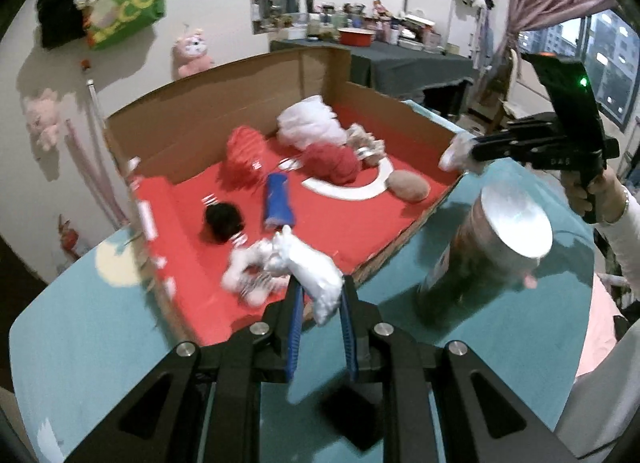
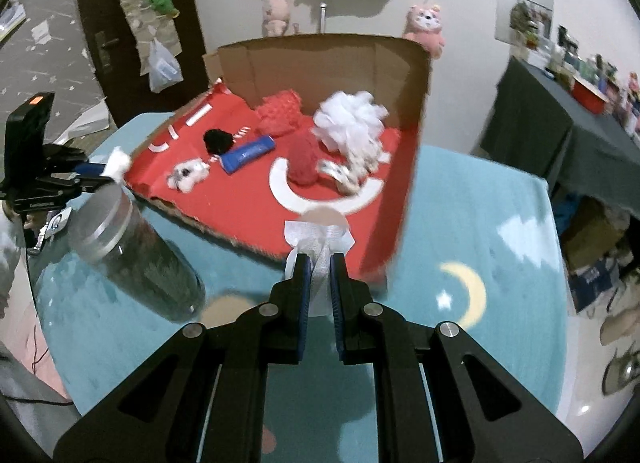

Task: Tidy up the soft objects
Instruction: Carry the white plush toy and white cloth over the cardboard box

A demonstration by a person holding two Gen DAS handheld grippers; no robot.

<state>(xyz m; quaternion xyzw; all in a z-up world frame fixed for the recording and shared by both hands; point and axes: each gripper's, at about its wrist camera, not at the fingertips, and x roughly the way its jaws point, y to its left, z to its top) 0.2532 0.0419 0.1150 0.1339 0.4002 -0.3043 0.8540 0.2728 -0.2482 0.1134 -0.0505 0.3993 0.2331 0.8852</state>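
A shallow cardboard box with a red floor (image 1: 340,223) (image 2: 248,215) sits on the teal table. In it lie a white mesh pouf (image 1: 308,123) (image 2: 352,119), red knitted pieces (image 1: 332,161) (image 2: 302,159), a blue roll (image 1: 278,201) (image 2: 248,153), a black pompom (image 1: 224,219) (image 2: 218,141), a white fluffy toy (image 1: 250,271) (image 2: 188,175) and a tan pad (image 1: 408,185). My left gripper (image 1: 320,295) (image 2: 106,175) is shut on a white soft lump (image 1: 316,269) (image 2: 118,161) at the box's near edge. My right gripper (image 2: 319,263) (image 1: 460,153) is shut on a white gauze cloth (image 2: 318,239) (image 1: 452,153) over the box edge.
A metal-lidded jar (image 1: 500,247) (image 2: 120,247) stands on the table beside the box, between the two grippers. The box's tall cardboard back wall (image 1: 200,127) (image 2: 320,63) rises behind the objects. A dark cluttered side table (image 1: 400,59) stands beyond. Plush toys hang on the wall.
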